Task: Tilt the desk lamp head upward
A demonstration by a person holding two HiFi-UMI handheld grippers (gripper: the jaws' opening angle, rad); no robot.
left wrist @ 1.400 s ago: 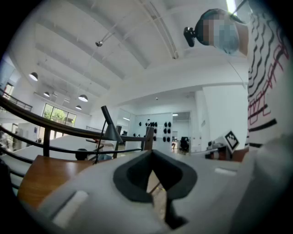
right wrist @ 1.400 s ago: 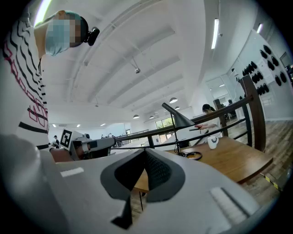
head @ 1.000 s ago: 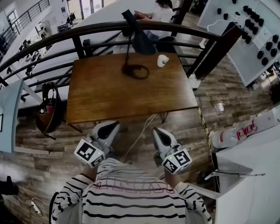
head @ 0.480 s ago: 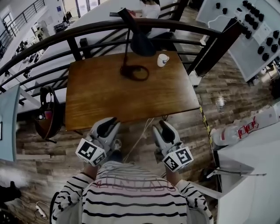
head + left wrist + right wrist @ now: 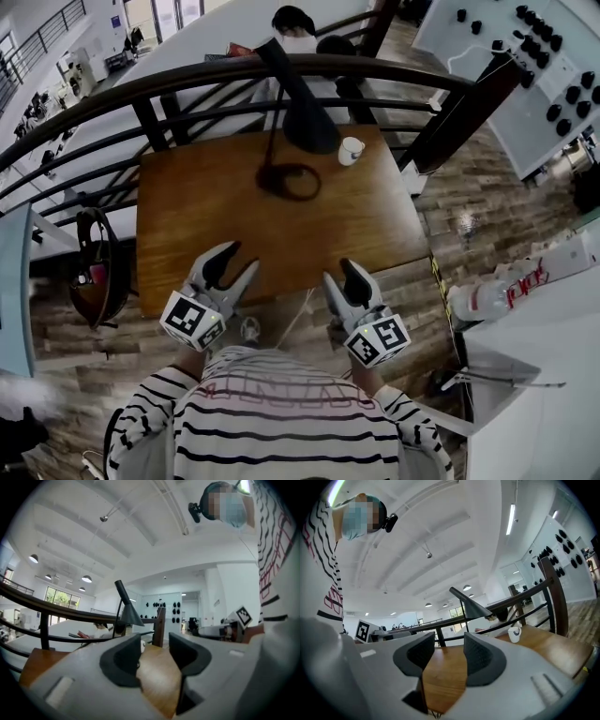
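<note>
A black desk lamp stands at the far side of the wooden table (image 5: 206, 216). It has a ring base (image 5: 289, 180), a thin stem and a cone head (image 5: 307, 122) that points down. My left gripper (image 5: 232, 262) and right gripper (image 5: 342, 277) hover over the table's near edge, well short of the lamp. Both sets of jaws have just been opening and hold nothing. In the left gripper view the lamp head (image 5: 130, 616) shows beyond the left gripper (image 5: 154, 651). In the right gripper view the lamp head (image 5: 477, 609) lies past the right gripper (image 5: 449, 656).
A white cup (image 5: 352, 150) sits right of the lamp. A dark curved railing (image 5: 187, 75) runs behind the table, with a person (image 5: 295, 28) seated beyond it. A chair with a bag (image 5: 94, 272) stands at the left, a white counter (image 5: 534, 375) at the right. A cable (image 5: 300, 314) hangs below the table's front edge.
Both grippers have moved forward from over the floor to the table's near edge. Their jaws have gone from shut to open. The table now looks closer.
</note>
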